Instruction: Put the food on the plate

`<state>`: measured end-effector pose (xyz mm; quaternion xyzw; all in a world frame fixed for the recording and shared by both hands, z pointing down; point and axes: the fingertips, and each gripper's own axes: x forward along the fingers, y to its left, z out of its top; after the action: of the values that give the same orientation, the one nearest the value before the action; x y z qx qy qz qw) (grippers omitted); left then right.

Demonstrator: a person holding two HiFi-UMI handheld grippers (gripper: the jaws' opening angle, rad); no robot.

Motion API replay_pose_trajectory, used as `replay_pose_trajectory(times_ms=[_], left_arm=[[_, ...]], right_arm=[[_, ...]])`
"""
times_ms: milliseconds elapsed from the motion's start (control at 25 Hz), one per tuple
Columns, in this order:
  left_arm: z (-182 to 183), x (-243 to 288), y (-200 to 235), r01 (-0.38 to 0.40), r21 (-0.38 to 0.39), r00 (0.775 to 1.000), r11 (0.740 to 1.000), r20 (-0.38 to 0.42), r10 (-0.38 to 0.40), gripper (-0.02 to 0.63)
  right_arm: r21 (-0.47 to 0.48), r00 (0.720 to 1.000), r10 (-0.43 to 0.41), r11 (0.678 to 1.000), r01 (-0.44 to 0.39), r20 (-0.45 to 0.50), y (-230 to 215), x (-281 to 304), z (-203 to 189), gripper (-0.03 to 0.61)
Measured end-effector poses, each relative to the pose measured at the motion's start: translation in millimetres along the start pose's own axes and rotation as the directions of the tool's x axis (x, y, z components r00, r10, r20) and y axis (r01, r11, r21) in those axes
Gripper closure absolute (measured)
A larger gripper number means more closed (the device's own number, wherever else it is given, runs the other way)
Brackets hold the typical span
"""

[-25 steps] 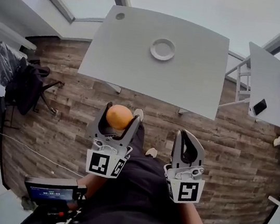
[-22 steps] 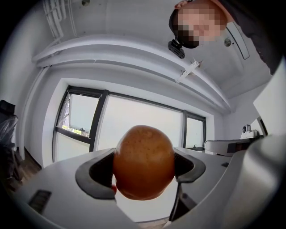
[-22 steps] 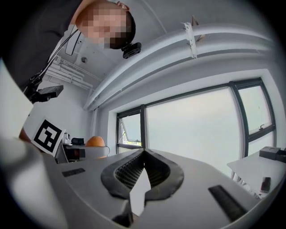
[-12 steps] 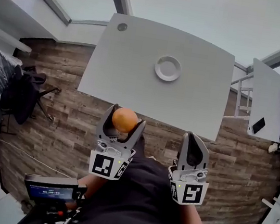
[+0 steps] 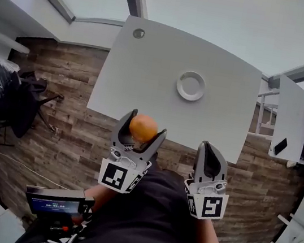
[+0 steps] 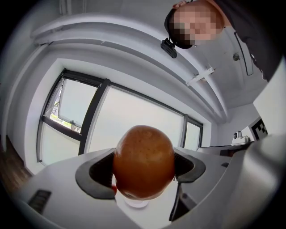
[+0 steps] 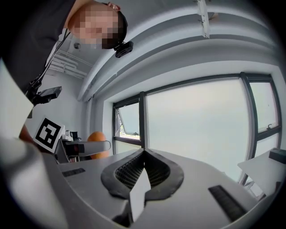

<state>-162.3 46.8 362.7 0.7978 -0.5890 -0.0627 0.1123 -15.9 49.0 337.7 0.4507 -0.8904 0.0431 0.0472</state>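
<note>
between the jaws of the left gripper [image 5: 147, 124] sits a round orange-brown piece of food [image 5: 143, 128], pinched from both sides by the dark pads; in the left gripper view it fills the gap and bulges above the jaws. the left gripper is held in the air in front of the person's dark-clothed body, and in the head view it lies over the near edge of the white table [image 5: 144, 60]. the right gripper [image 5: 209, 150] is held just beside it, also off the table, its two jaws pressed together with nothing between them; the right gripper view shows the ribbed pads meeting at a closed seam. the two grippers do not touch.

farther out on the table, well apart from the food, lies a white plate [image 5: 191, 86] with nothing on it. a small round grommet [image 5: 138, 33] sits in the table's far corner. below the table runs a wooden plank floor [image 5: 53, 131]. to the left stands a chair draped in dark cloth [image 5: 16, 96]. to the right is a second white table [image 5: 290, 120] with a dark phone [image 5: 278, 146] on it. near the person's left side is a device with a lit screen [image 5: 54, 206].
</note>
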Motion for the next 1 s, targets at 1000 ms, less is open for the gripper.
replay_pose_trajectory(times_ms=[1000], left_arm=[[-2.4, 16.7, 5.7, -0.017, 0.021, 1.0, 1.0, -0.025, 0.018, 0.245]], right_arm=[[-0.023, 0.998, -0.03, 0.999, 0.031, 0.052, -12.0, 27.0, 18.3, 0.572]])
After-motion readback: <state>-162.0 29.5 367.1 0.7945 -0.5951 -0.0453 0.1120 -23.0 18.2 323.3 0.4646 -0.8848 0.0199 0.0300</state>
